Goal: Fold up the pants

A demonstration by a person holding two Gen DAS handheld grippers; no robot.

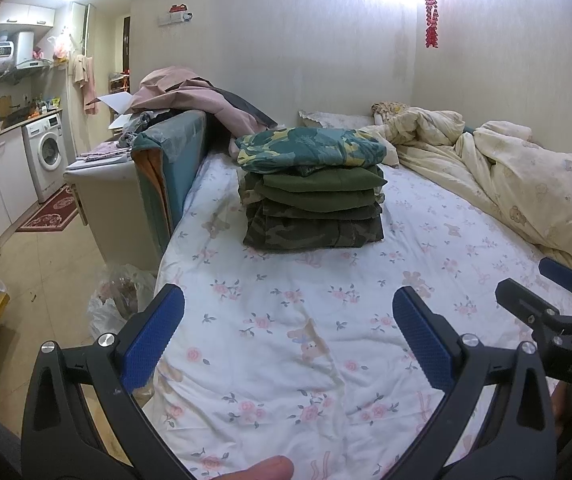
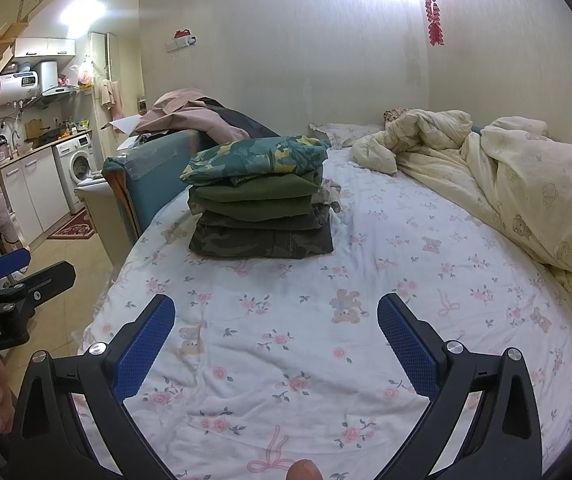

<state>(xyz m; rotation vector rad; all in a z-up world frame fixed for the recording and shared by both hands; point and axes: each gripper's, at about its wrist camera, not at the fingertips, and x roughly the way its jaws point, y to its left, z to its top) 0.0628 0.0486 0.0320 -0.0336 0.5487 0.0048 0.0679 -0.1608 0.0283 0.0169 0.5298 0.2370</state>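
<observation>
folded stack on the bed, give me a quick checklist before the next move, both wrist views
1. Left hand-held gripper open, nothing held: ok.
2. Right hand-held gripper open, nothing held: ok.
3. Folded stack sits square on the floral sheet, teal camouflage piece on top: ok.
4. Sheet in front of the stack free for folding: ok.
5. Next unfolded pants located: cannot tell; only a heap of clothes behind the stack and a cream duvet to the right show.
6. Both grippers apart from the stack: ok.
</observation>
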